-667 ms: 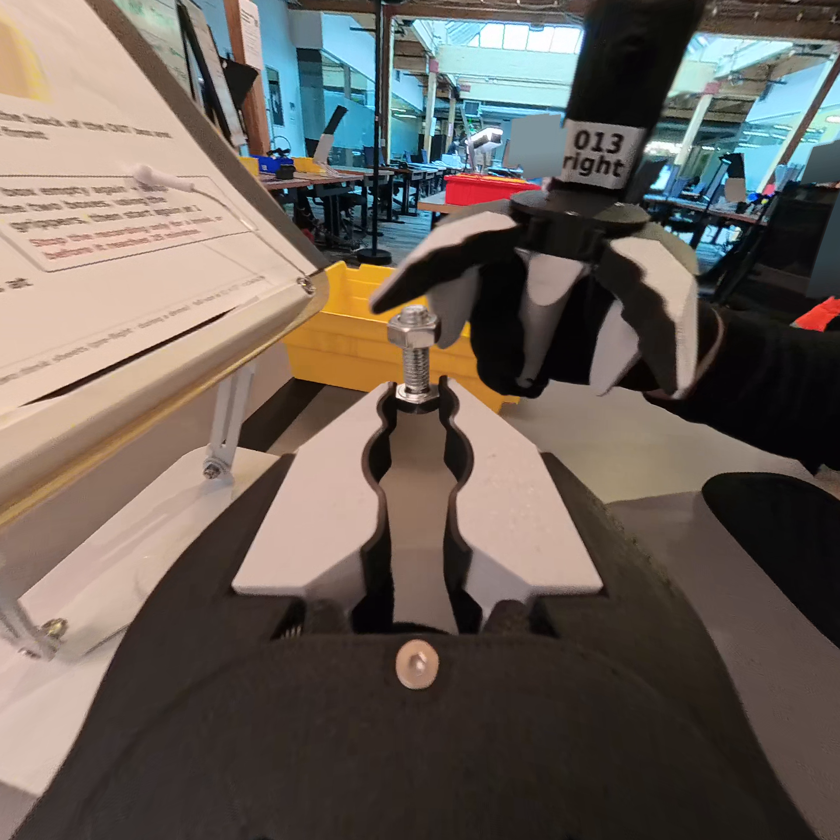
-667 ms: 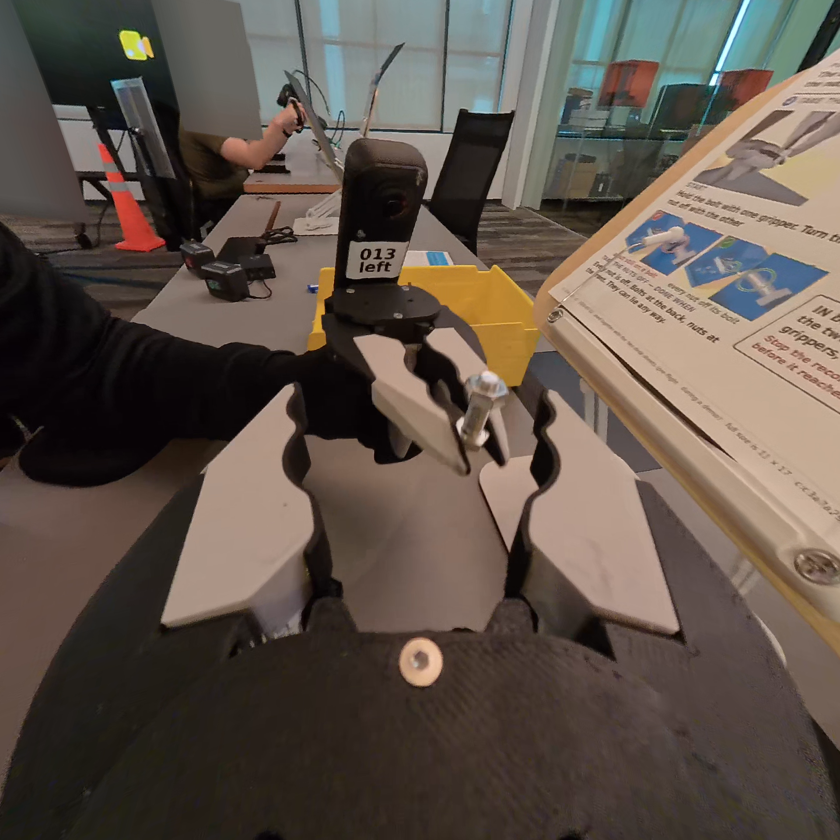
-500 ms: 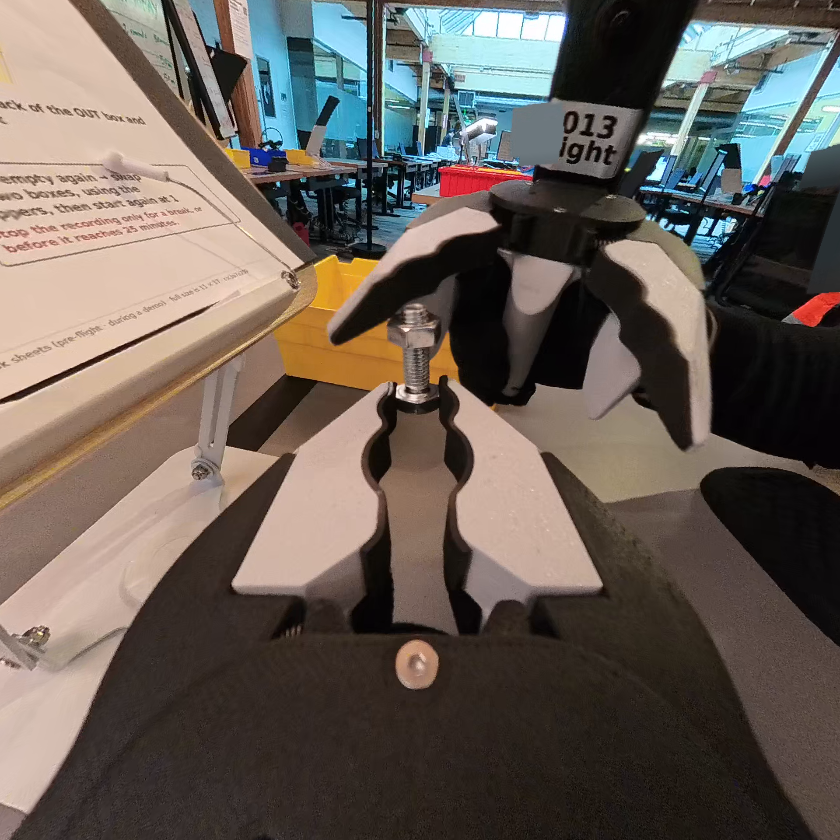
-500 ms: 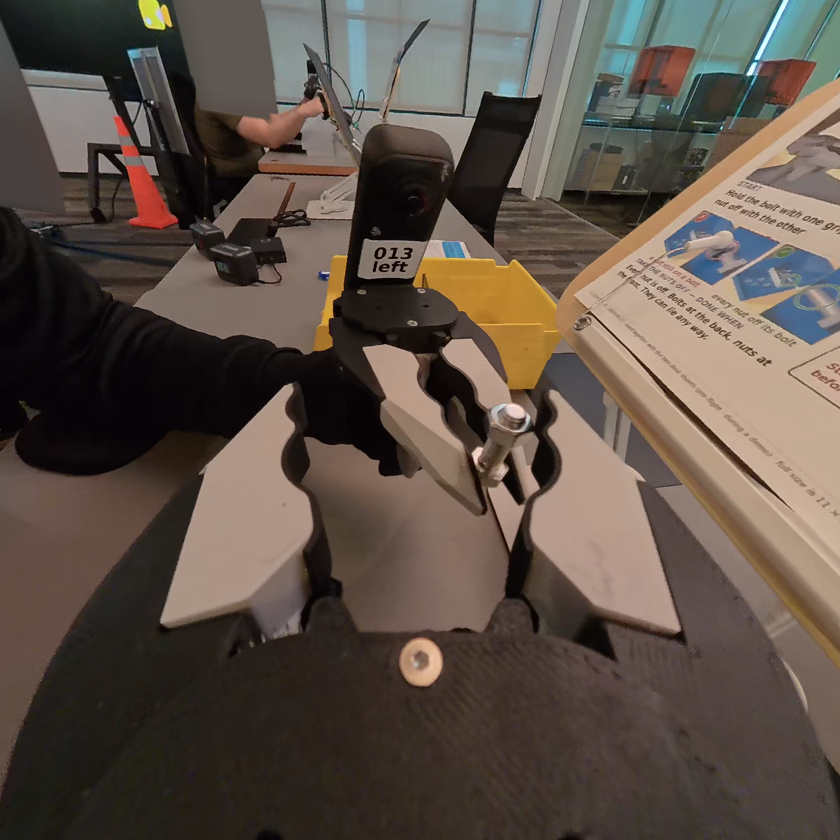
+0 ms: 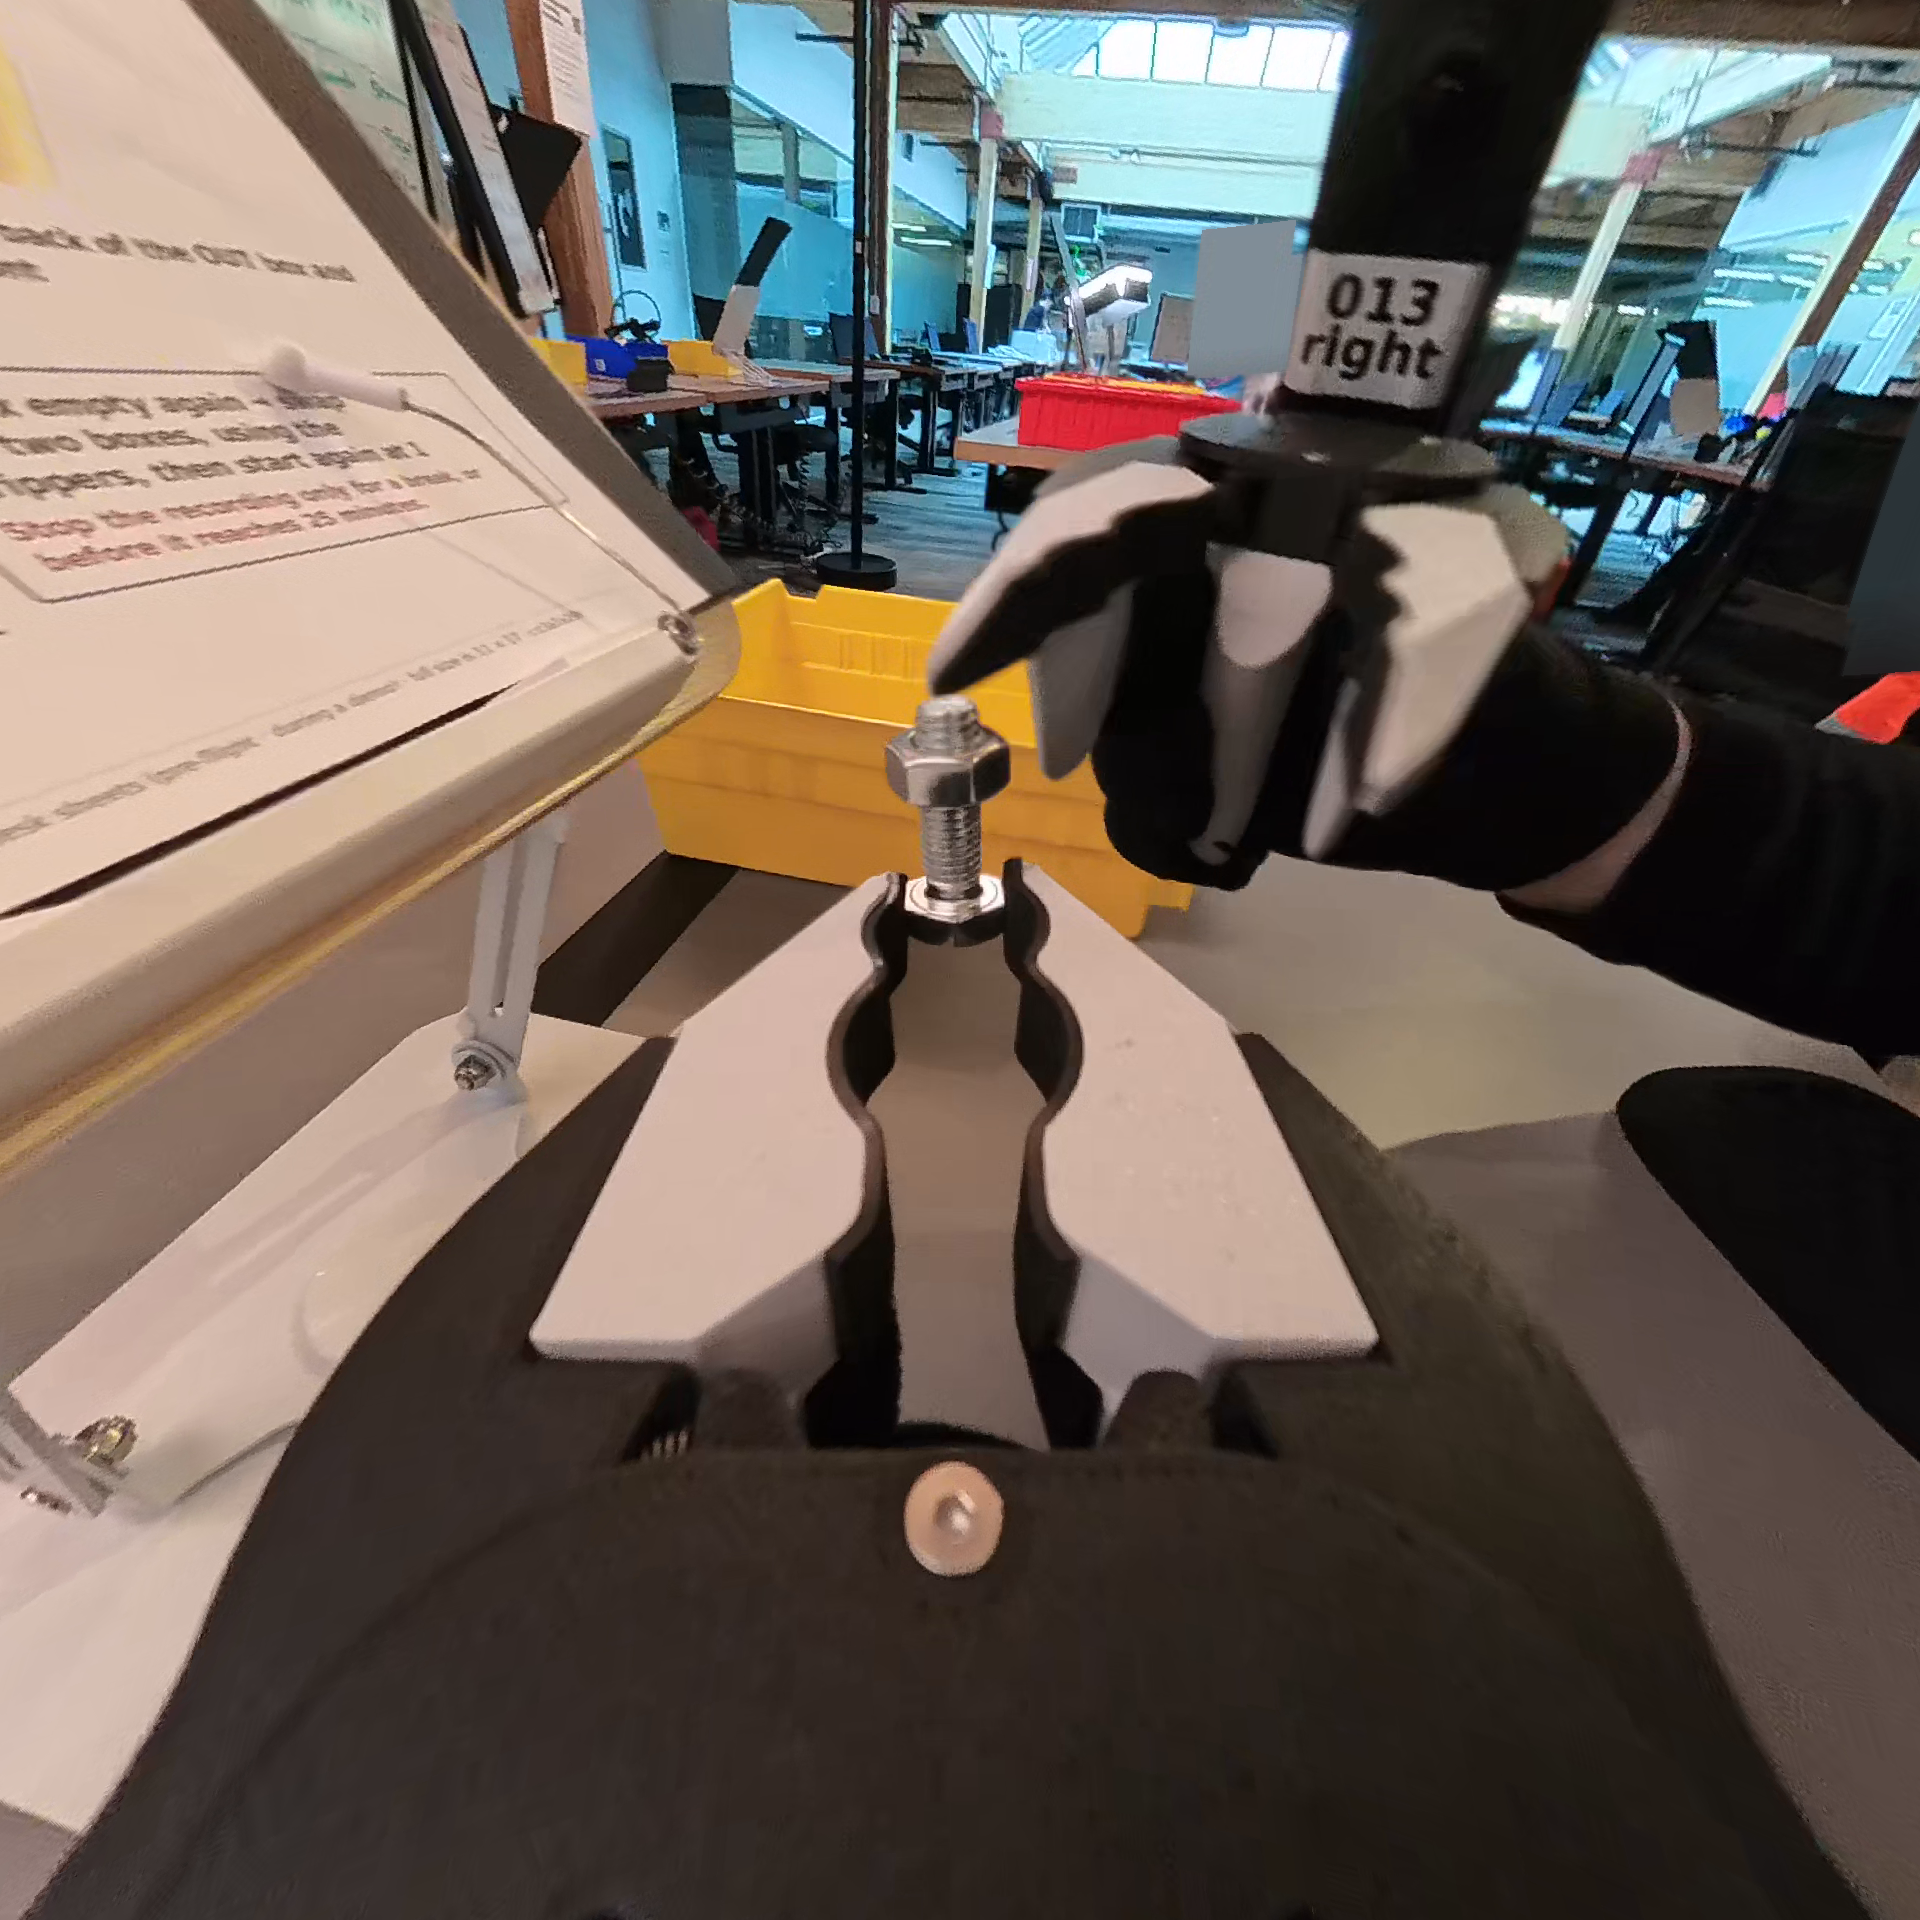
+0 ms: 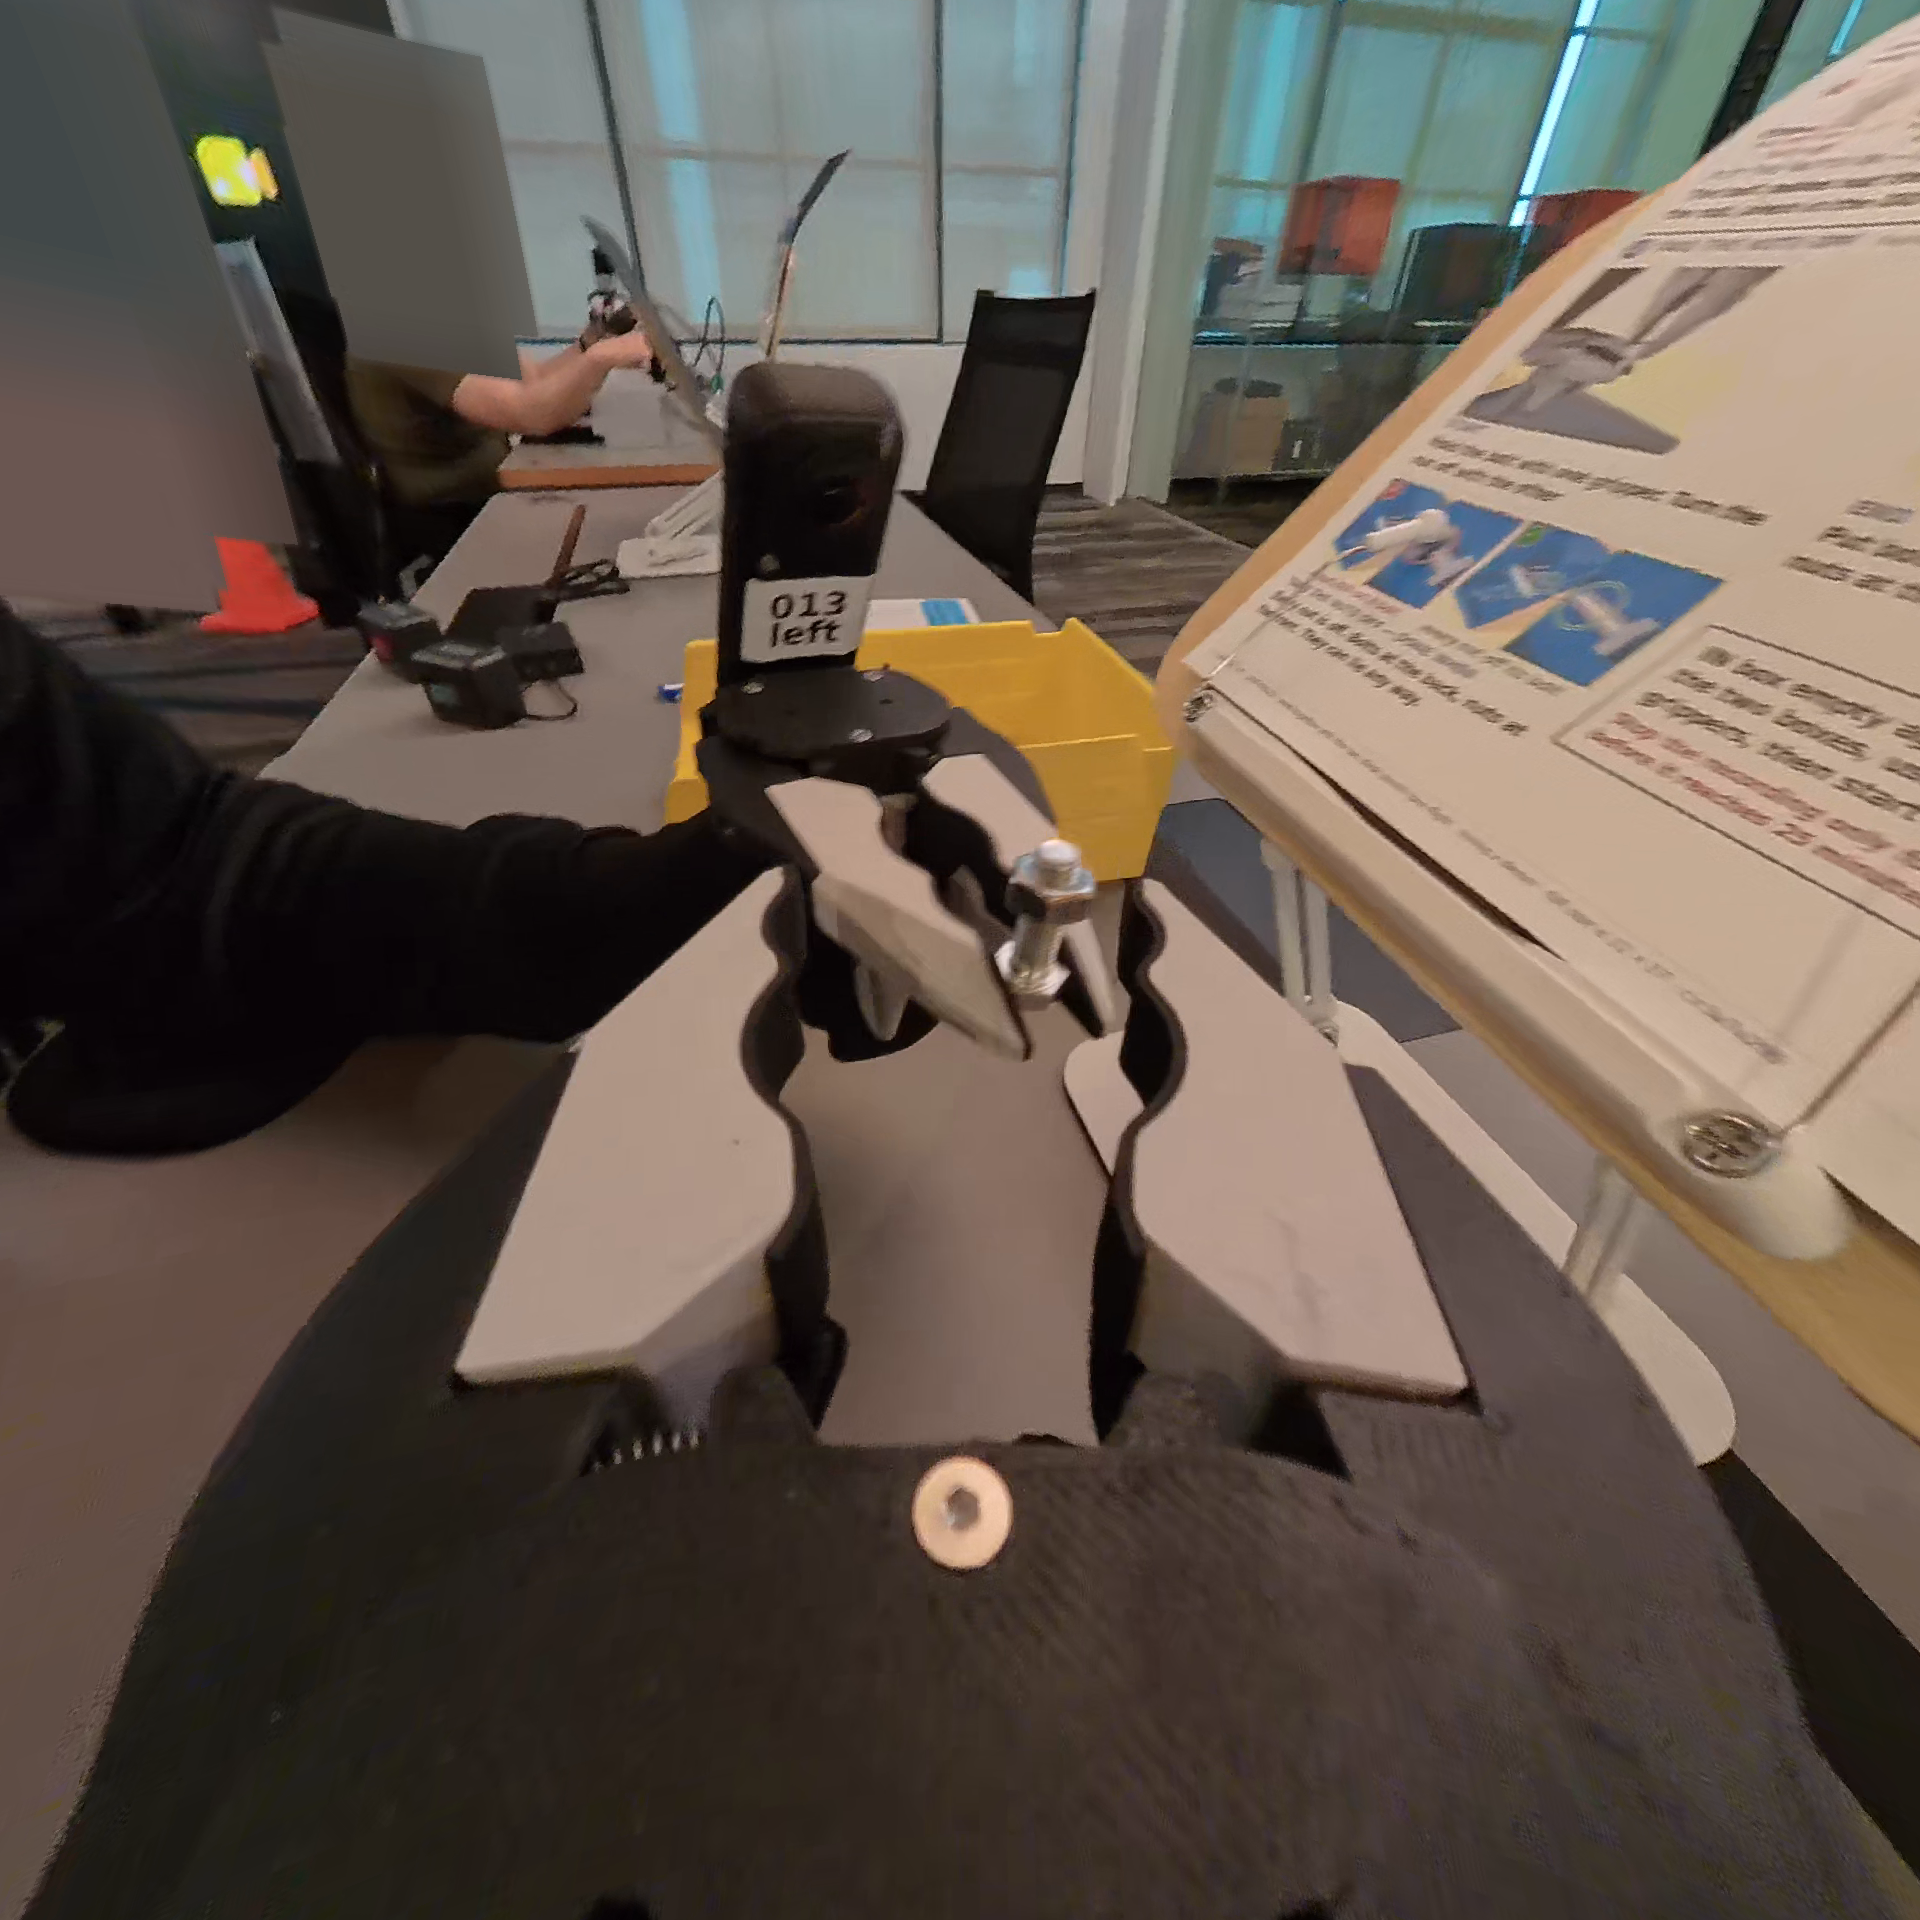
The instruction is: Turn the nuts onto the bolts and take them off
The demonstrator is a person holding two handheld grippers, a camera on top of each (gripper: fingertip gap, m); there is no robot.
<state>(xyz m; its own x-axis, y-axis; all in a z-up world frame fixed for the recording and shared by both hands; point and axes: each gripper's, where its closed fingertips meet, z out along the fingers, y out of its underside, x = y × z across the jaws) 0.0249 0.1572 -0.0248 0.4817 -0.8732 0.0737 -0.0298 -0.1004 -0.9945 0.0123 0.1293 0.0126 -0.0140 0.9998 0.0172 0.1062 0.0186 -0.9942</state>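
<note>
The left gripper (image 5: 951, 914) has its jaws closed on the hex head of a steel bolt (image 5: 948, 831), right at the tips. The bolt stands upright, with the threaded shaft pointing up out of the jaws. A hex nut (image 5: 945, 767) sits near the top end of the shaft, and a little thread shows above it.

The right gripper (image 6: 956, 940) has its jaws open and holds nothing. In the right wrist view the bolt (image 6: 1039, 935) and the nut (image 6: 1051, 885) are in front of these jaws, between their tips, closer to the right one, and I cannot tell if it touches. In the left wrist view the right gripper (image 5: 1195, 665) is above and to the right of the nut, and one finger (image 5: 1049, 582) reaches over the nut without touching it.

Beyond both jaws a yellow bin (image 5: 831, 748) stands on the grey desk (image 5: 1403, 1029). A slanted board with an instruction sheet (image 5: 260, 540) stands to the left of the left jaws.
</note>
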